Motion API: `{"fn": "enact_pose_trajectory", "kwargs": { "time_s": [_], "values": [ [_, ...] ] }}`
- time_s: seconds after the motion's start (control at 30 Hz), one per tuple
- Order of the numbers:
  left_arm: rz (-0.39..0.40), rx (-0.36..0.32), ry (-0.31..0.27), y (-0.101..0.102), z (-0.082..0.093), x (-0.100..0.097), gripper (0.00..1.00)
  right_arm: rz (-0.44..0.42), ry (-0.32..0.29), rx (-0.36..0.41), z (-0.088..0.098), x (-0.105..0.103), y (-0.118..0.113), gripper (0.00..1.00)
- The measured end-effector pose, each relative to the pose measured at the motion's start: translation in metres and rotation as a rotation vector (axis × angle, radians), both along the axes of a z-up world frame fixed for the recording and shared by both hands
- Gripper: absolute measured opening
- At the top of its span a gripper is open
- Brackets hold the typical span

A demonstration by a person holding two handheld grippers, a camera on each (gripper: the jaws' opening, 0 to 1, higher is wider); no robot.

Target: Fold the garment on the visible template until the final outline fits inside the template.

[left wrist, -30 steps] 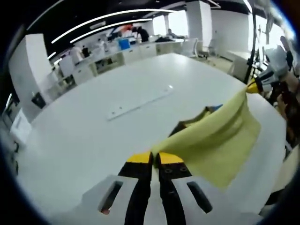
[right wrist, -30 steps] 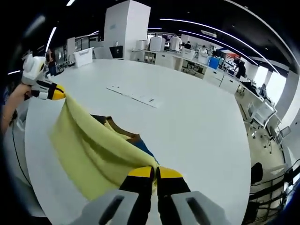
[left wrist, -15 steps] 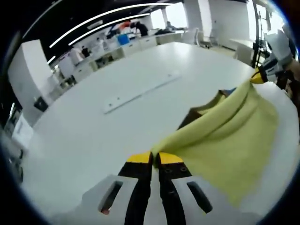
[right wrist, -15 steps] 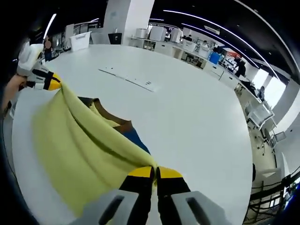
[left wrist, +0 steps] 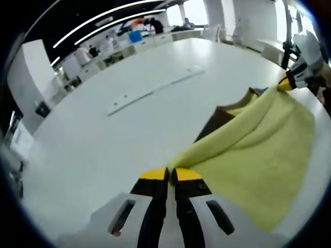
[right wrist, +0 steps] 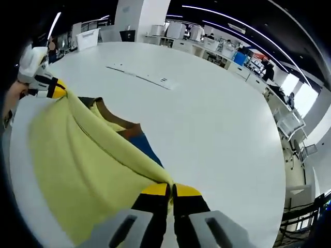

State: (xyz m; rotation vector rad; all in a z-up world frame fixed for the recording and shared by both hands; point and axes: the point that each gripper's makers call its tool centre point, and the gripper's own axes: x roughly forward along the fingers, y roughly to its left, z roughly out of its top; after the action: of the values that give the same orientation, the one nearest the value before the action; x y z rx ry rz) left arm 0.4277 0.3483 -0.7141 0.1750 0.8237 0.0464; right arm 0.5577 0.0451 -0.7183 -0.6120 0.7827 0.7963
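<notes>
I had both tools clamped on the yellow cloth: my left tool pinching one corner, my right tool pinching the other, the garment stretched between them and sagging toward the white tabletop. Beneath its far edge, brown and blue fabric lay on the surface. The risk, as I judged it: uneven pull would skew the fold, or a corner would slip free and bunch. A long flat strip lay well apart, farther out.
</notes>
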Motion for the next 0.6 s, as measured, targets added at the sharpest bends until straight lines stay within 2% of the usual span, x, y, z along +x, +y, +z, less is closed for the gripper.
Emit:
{"fn": "enact_pose_trajectory", "kwargs": {
  "time_s": [0.2,0.33,0.43,0.5,0.6],
  "values": [
    [-0.004,0.000,0.009,-0.001,-0.005,0.000,0.01,0.012,0.021,0.013,-0.003,0.001,0.001,0.00],
    [-0.025,-0.003,-0.005,-0.001,-0.005,0.001,0.02,0.016,0.049,0.043,-0.004,0.002,0.001,0.00],
    [-0.067,0.014,-0.012,-0.002,-0.003,0.001,0.05,0.004,0.058,0.079,-0.002,0.002,0.001,0.06],
    [-0.107,0.030,-0.038,-0.003,0.002,0.002,0.12,-0.009,0.075,0.120,0.001,0.000,0.001,0.11],
    [-0.123,-0.002,-0.075,-0.005,0.009,0.002,0.30,0.004,0.076,0.138,0.005,-0.003,0.000,0.21]
  ]
}}
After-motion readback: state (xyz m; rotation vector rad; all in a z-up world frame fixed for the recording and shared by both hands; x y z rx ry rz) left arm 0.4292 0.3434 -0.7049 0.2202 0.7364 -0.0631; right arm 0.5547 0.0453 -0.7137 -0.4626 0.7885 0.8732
